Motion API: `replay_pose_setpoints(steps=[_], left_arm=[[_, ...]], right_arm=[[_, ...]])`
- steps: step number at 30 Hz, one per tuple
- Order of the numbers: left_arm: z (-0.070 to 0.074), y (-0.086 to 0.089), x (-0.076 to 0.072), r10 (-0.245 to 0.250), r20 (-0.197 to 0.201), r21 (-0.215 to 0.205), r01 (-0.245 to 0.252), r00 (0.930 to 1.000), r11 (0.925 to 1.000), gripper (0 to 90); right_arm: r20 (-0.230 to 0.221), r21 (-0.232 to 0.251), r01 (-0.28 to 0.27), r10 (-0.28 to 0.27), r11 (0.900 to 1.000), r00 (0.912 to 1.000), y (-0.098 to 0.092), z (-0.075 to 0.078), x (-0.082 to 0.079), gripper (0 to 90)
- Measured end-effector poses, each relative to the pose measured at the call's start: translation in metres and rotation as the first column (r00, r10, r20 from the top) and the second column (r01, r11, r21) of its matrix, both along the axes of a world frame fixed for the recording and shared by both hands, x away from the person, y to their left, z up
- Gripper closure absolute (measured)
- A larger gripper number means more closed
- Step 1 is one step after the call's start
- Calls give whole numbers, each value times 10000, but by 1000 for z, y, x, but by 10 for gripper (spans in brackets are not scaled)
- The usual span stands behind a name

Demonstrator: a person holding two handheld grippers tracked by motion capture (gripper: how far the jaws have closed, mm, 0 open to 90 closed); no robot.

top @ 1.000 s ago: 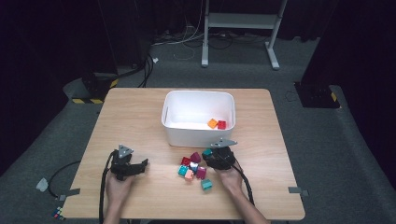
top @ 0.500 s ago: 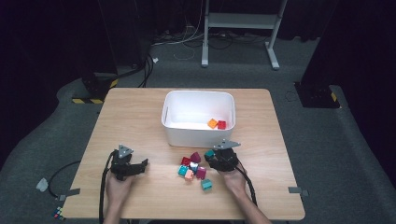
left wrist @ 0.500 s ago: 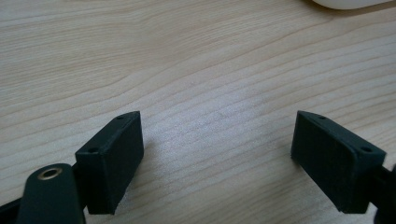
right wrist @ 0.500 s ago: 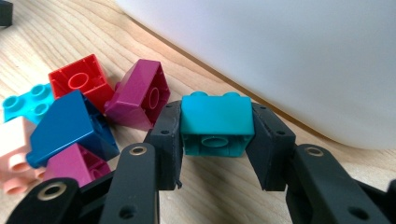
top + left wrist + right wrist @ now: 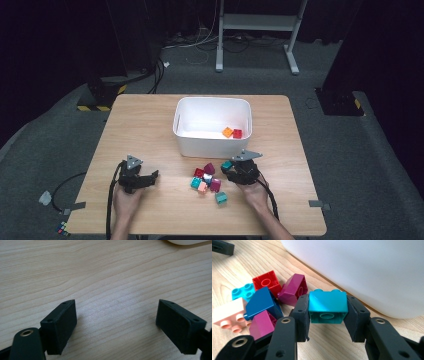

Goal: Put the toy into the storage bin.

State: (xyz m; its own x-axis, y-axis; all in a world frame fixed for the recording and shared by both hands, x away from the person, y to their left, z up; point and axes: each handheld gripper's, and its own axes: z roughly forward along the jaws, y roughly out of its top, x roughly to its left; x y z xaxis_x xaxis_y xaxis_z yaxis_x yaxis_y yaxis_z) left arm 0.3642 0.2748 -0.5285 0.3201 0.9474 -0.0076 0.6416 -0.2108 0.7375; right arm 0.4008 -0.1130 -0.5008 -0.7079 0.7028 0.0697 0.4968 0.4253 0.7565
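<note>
My right gripper [image 5: 328, 315] pinched a teal brick [image 5: 328, 306] between its 2 pads, lifted just off the table [image 5: 150, 125] beside the white bin [image 5: 212, 125], which held 2 bricks, orange [image 5: 227, 132] and red [image 5: 237, 133]. The loose pile of bricks [image 5: 206, 179] lay just left of it. My left gripper [image 5: 116, 325] rested well apart, jaws spread over bare wood

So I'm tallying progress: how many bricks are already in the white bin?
2: an orange brick and a red brick, side by side at the right of the bin's floor. Its near wall may hide more.
</note>
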Motion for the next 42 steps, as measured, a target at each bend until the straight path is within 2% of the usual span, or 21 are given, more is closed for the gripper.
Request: replay_pose_setpoints(steps=[3,9,11,21,26,42], left_arm=[[0,0,0,2,0,-3,-2,10000,10000,171],[0,0,0,0,0,-1,0,10000,10000,171],[0,0,0,-3,-2,1,3,10000,10000,171],[0,0,0,16,-4,-10,-16,10000,10000,171],[0,0,0,9,-2,-4,-9,10000,10000,171],[0,0,0,13,-3,-15,-13,10000,10000,171]], right_arm=[[-55,143,-33,33,9999,10000,-3,4,-2,586],[-5,135,-90,90,9999,10000,-7,11,-5,585],[133,31,-150,150,9999,9998,-9,15,-7,584],[63,12,-194,194,9998,9998,-15,24,-11,585],[211,-61,-332,333,9994,9992,-18,33,-14,585],[311,453,-524,511,9976,9982,-28,60,-16,585]])
